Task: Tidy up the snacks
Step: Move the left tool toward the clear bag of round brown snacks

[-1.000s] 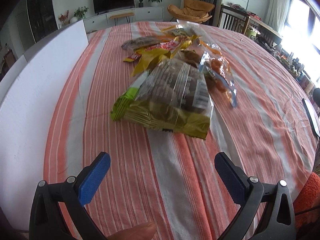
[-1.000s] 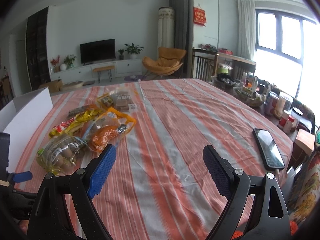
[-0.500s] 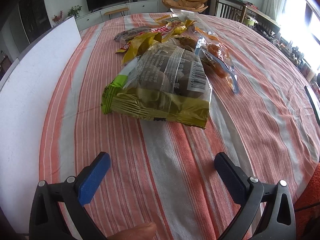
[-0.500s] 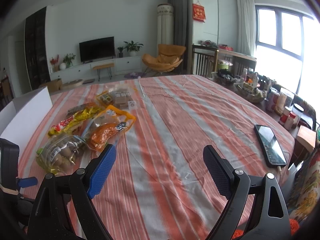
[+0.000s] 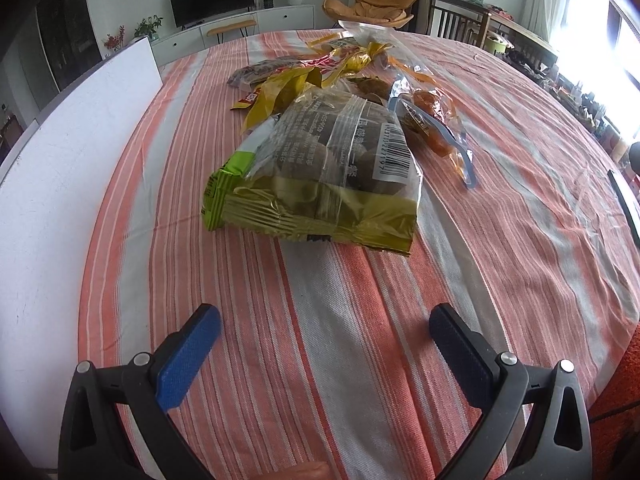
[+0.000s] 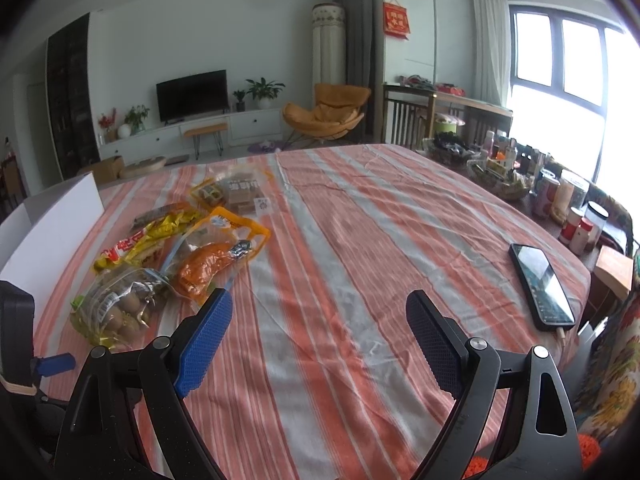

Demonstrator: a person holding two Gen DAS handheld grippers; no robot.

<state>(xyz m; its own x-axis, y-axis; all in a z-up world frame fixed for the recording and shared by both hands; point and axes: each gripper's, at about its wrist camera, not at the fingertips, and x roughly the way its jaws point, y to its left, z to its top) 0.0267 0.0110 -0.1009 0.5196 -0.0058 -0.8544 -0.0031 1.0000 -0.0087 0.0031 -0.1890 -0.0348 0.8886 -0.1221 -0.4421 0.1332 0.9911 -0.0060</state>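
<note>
A round table covered in an orange-and-grey striped cloth (image 5: 500, 240) holds a pile of snack packets. Nearest the left gripper (image 5: 324, 328) lies a clear bag with a green-gold edge (image 5: 320, 176); the jaws stand wide apart and empty, just short of it. The right gripper (image 6: 318, 320) is also spread wide, holding nothing, over bare cloth. A white box (image 5: 60, 168) stands along the table's left side.
</note>
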